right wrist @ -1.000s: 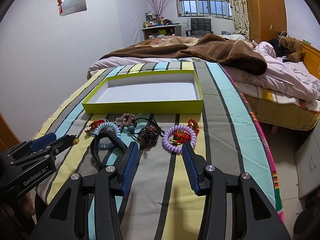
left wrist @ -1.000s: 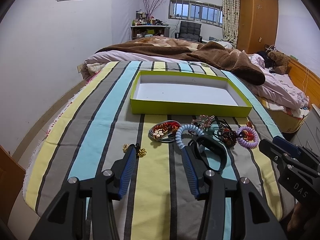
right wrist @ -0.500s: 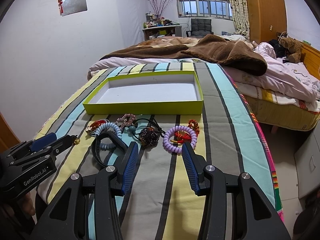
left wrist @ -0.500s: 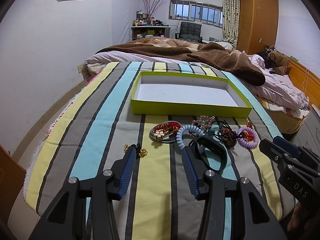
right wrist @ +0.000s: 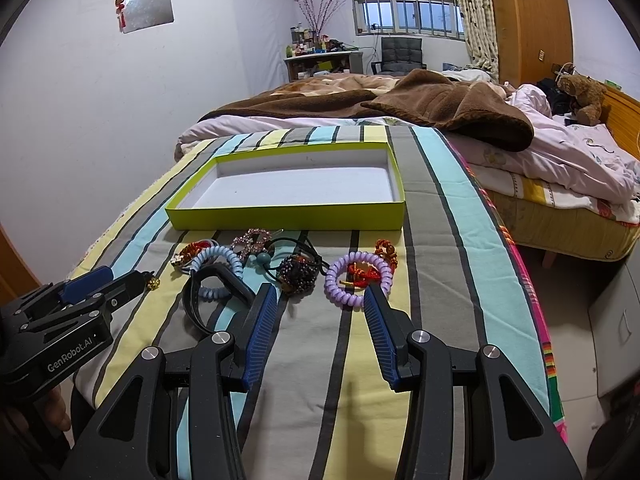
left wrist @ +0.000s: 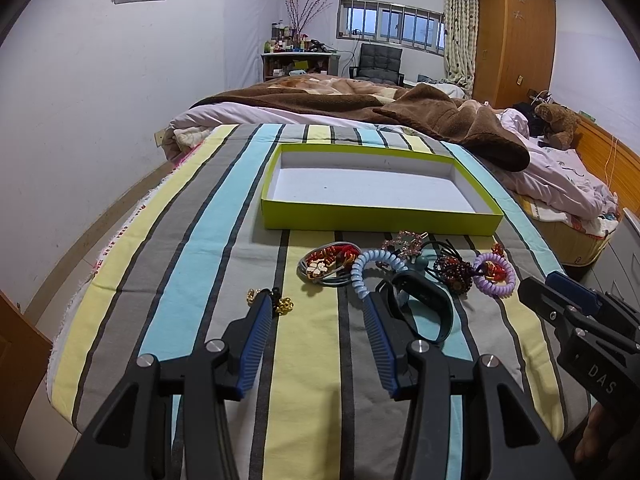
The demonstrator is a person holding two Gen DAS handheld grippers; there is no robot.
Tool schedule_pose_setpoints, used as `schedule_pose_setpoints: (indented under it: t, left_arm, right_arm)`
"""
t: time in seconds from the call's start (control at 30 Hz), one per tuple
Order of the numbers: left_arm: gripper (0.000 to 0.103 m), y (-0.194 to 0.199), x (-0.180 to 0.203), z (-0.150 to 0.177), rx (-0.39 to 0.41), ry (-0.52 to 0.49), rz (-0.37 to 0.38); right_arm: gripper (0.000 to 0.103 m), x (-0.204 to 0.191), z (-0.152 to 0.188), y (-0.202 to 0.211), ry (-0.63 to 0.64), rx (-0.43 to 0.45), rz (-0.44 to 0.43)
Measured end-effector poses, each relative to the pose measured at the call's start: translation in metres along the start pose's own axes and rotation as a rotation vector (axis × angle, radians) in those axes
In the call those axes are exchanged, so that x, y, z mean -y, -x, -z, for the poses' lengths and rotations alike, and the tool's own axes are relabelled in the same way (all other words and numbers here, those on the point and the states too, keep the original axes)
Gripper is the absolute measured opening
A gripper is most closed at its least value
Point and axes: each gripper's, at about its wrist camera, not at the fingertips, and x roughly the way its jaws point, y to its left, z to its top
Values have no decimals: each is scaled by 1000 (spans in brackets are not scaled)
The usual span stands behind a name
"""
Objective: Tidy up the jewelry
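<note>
An empty yellow-green tray lies on the striped cloth. In front of it lies a row of jewelry: a red and white brooch piece, a blue coil band, a black wristband, a dark beaded piece, a purple coil band and a small gold piece. My left gripper is open and empty, just short of the brooch. My right gripper is open and empty, just short of the purple band.
The striped cloth ends at edges on the left and the right. A bed with a brown blanket lies behind the tray. A teddy bear and a wooden wardrobe are at the far right.
Both grippers have shifted very slightly; the jewelry and tray have not moved.
</note>
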Motion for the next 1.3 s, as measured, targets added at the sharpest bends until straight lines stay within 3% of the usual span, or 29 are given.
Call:
schedule_pose_setpoints:
  t: [0.47, 0.77, 1.07, 1.3]
  left_arm:
    - [50, 1, -2, 0, 0, -1, -7]
    - [50, -5, -15, -3, -15, 26, 38]
    - [50, -14, -40, -2, -60, 65, 87]
    - [50, -19, -59, 2, -80, 88, 102]
  right_arm:
    - [46, -2, 1, -2, 12, 3, -18]
    - [46, -4, 1, -10, 15, -11, -50]
    - [46, -9, 3, -28, 14, -66, -157]
    - [46, -29, -1, -51, 117, -115, -213]
